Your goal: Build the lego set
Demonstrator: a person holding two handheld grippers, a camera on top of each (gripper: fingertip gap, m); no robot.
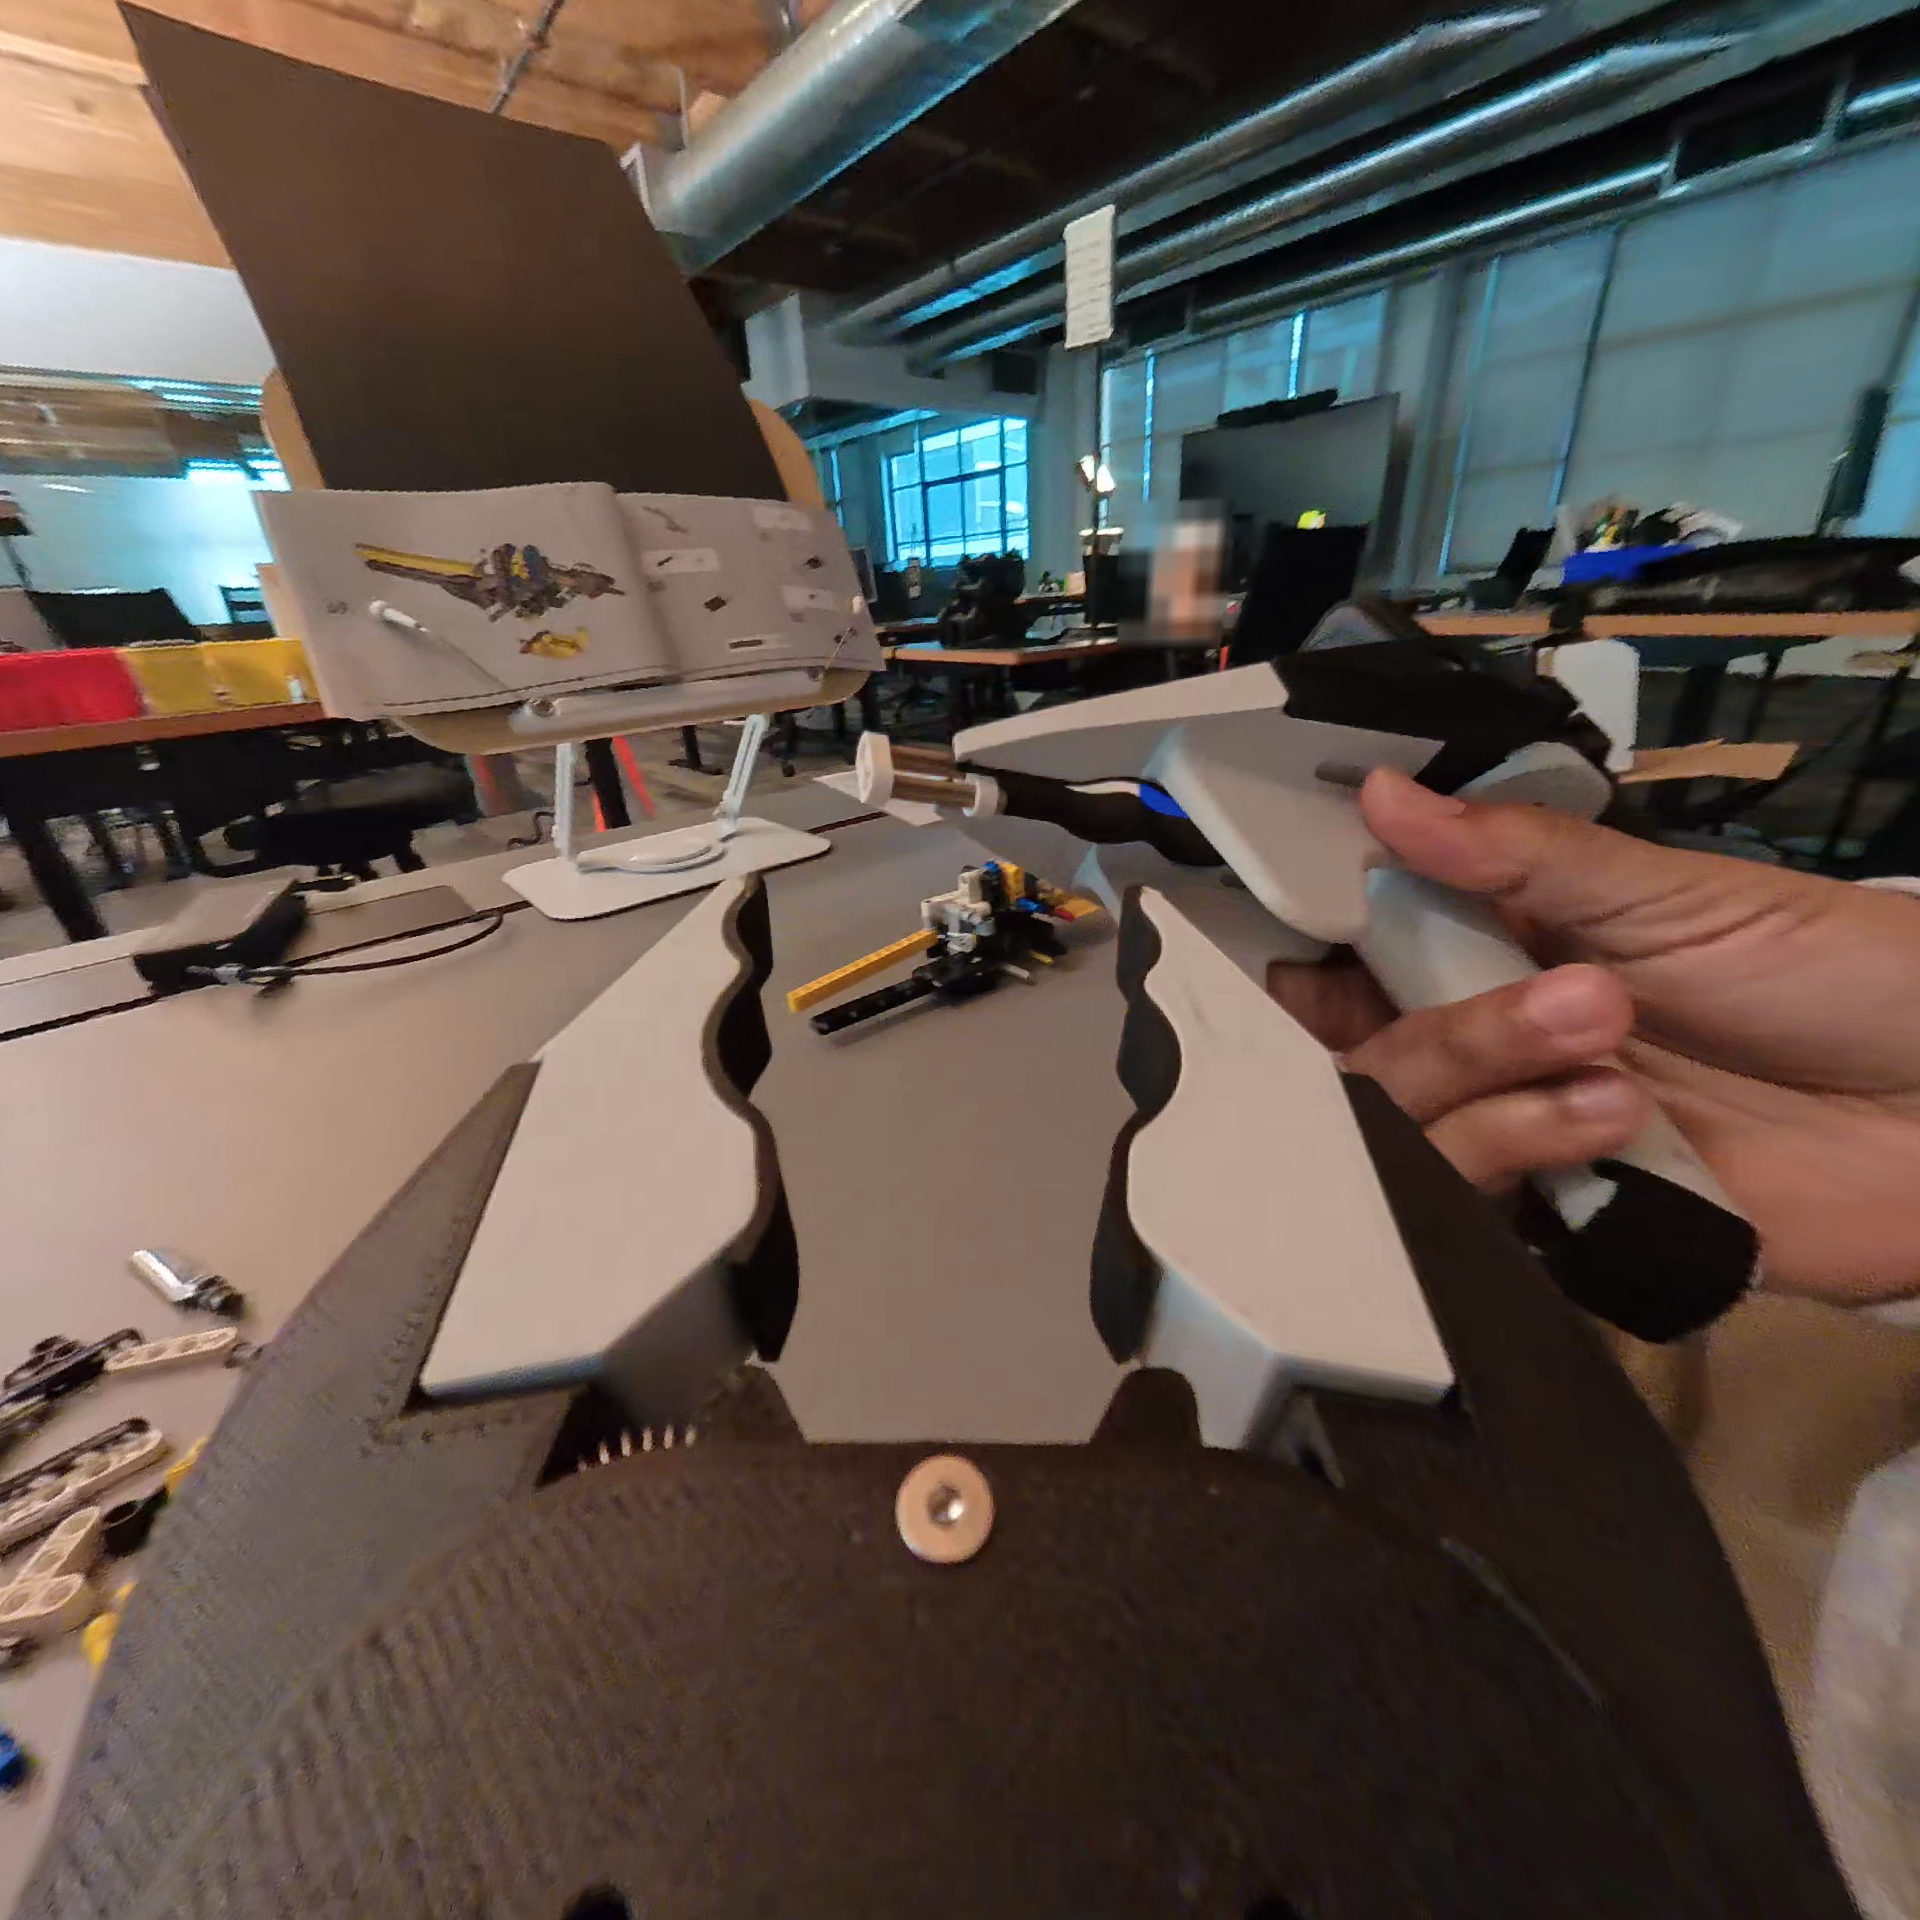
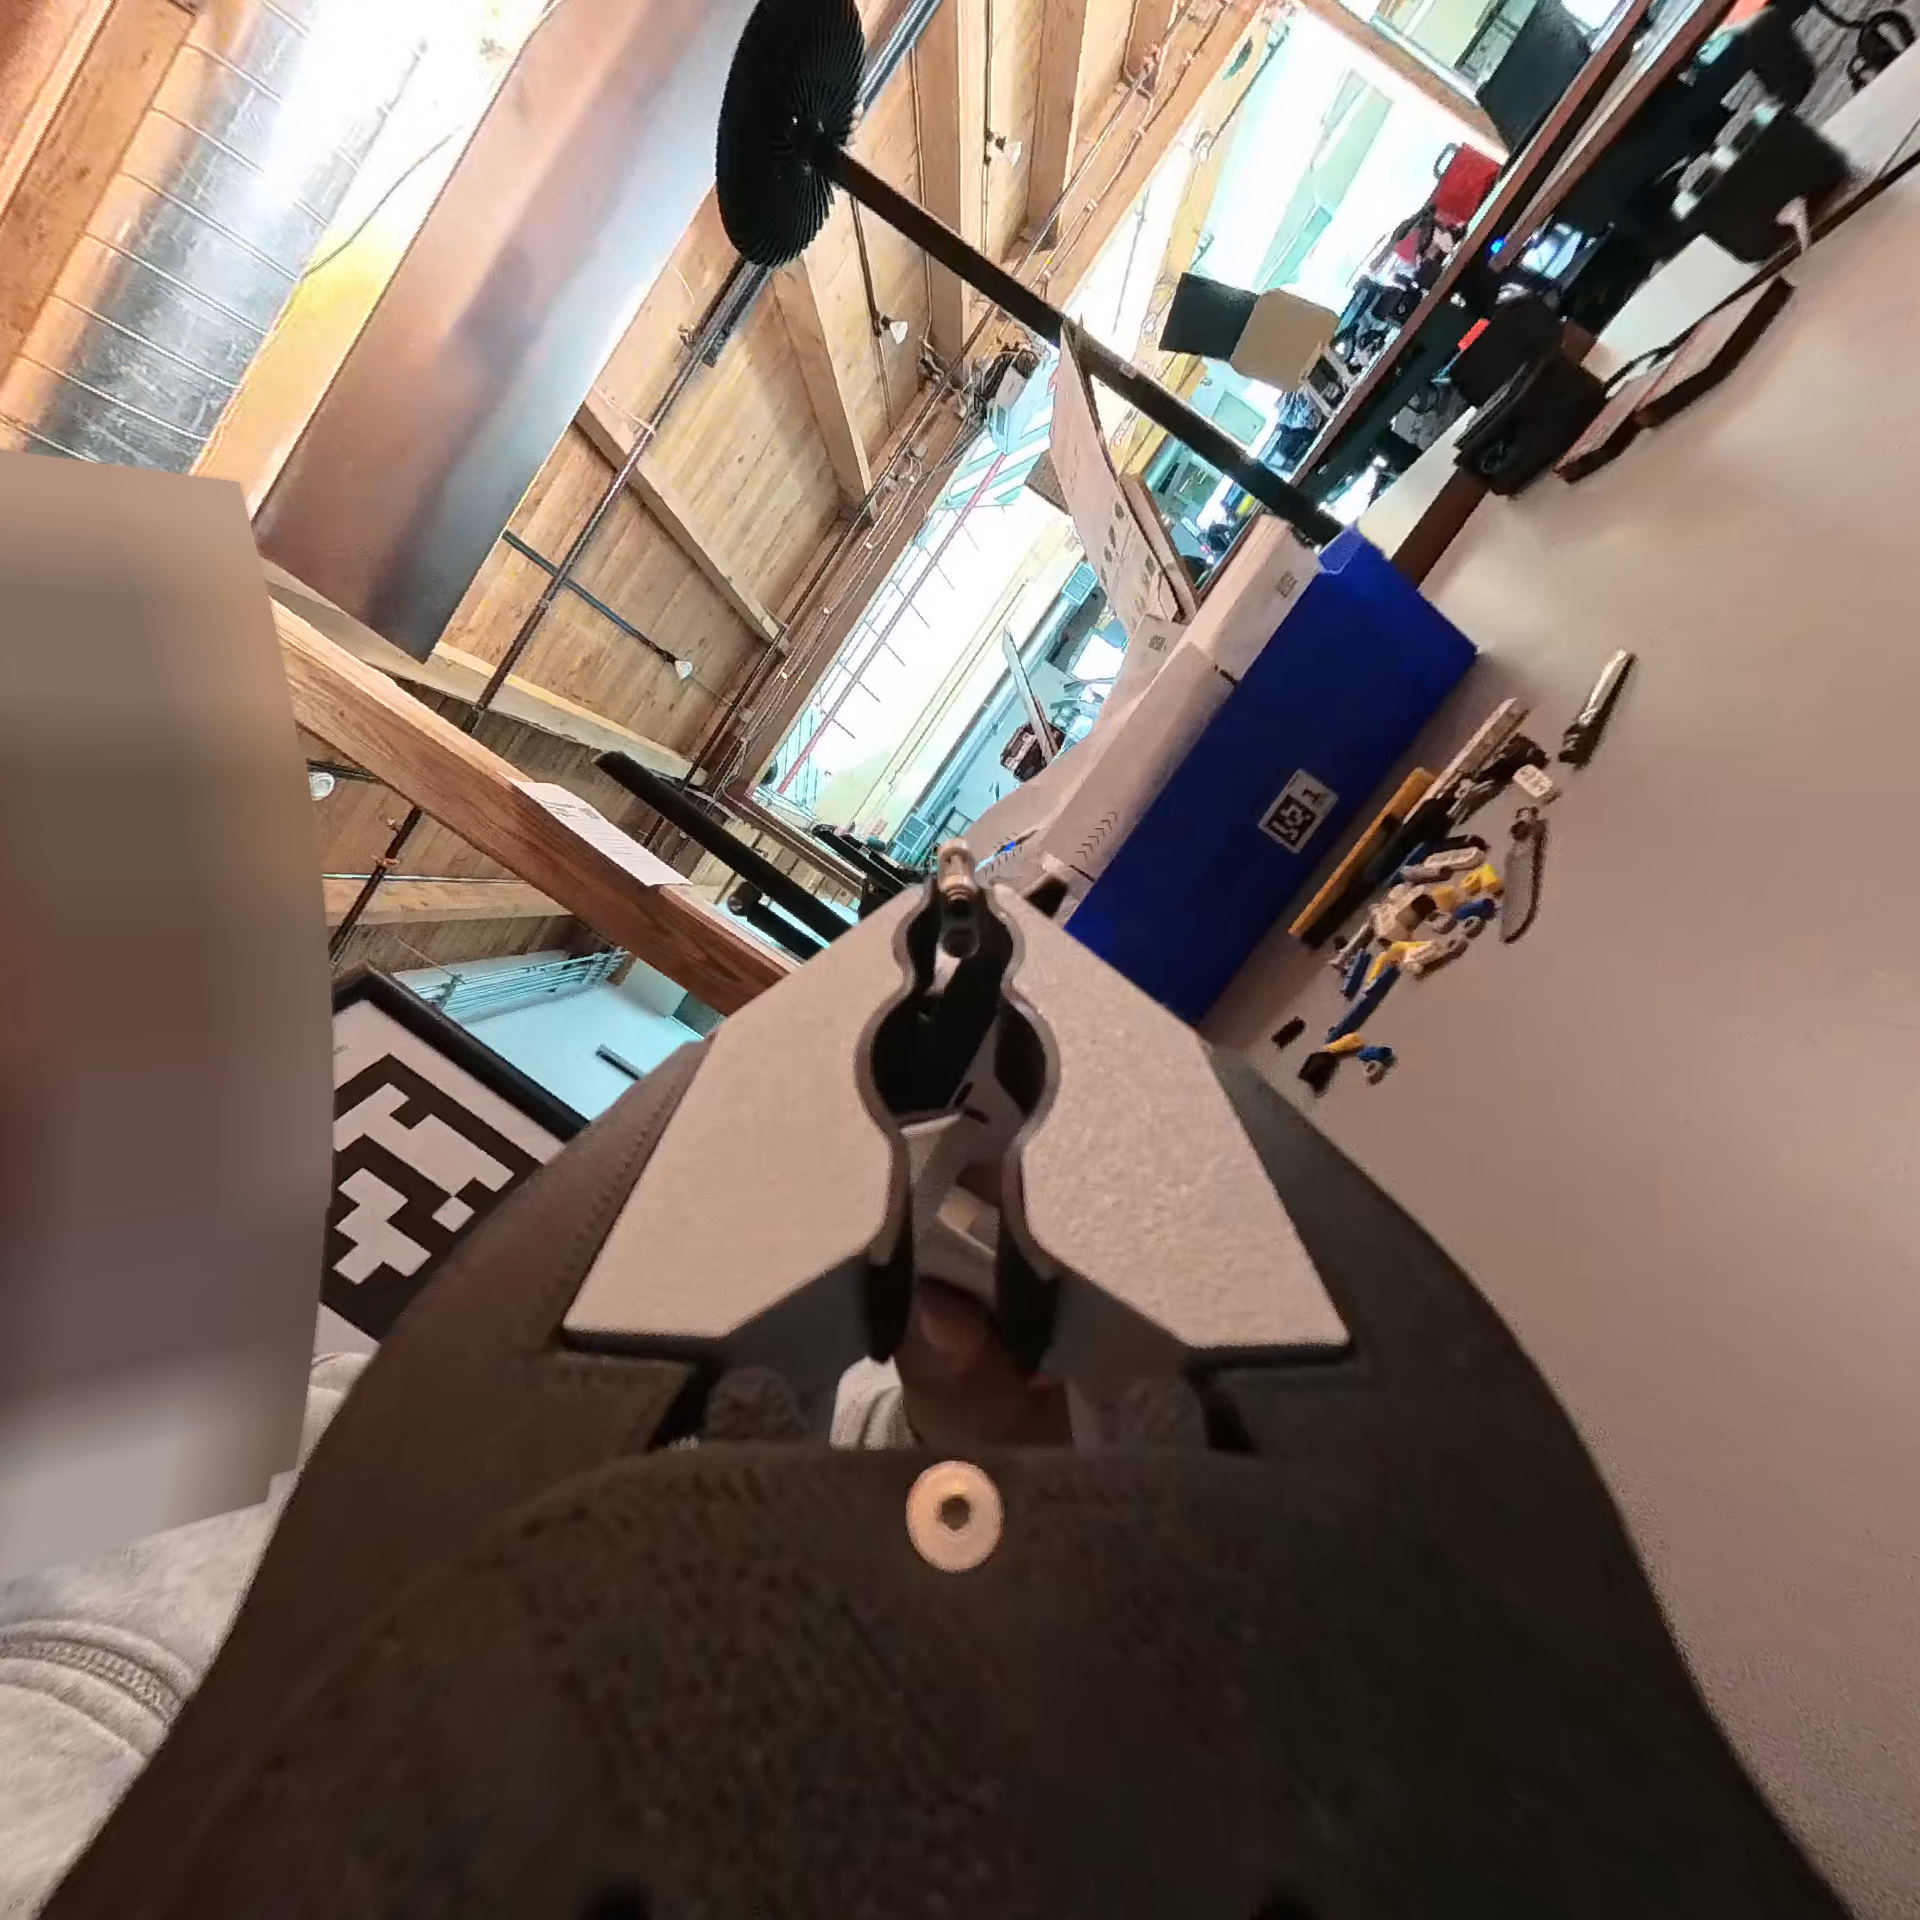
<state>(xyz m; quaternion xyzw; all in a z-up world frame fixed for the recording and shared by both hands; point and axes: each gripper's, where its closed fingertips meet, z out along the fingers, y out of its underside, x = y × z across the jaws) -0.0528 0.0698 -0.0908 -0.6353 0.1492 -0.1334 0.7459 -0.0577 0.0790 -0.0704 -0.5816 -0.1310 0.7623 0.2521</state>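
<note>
A partly built lego model (image 1: pixel 956 945), with yellow and black beams, lies on the grey table (image 1: pixel 260 1091) ahead of my left gripper (image 1: pixel 940 914). The left gripper is open and empty, held above the table with its fingers (image 1: pixel 644 1122) spread to either side of the model. A hand (image 1: pixel 1662 1018) holds my right gripper (image 1: pixel 982 790) in the air to the right, pointing left. It is shut on a small grey axle piece (image 1: pixel 914 774). In the right wrist view the gripper (image 2: pixel 961 920) is tilted and the axle piece (image 2: pixel 956 888) sticks out past its tips.
An open instruction booklet (image 1: pixel 561 592) rests on a stand behind the model. Loose lego parts (image 1: pixel 73 1455) lie at the left; they also show in the right wrist view (image 2: pixel 1423 914) beside a blue box (image 2: pixel 1278 790). A black device with a cable (image 1: pixel 218 925) sits far left. Both grippers' tips are close together, under 4 cm apart.
</note>
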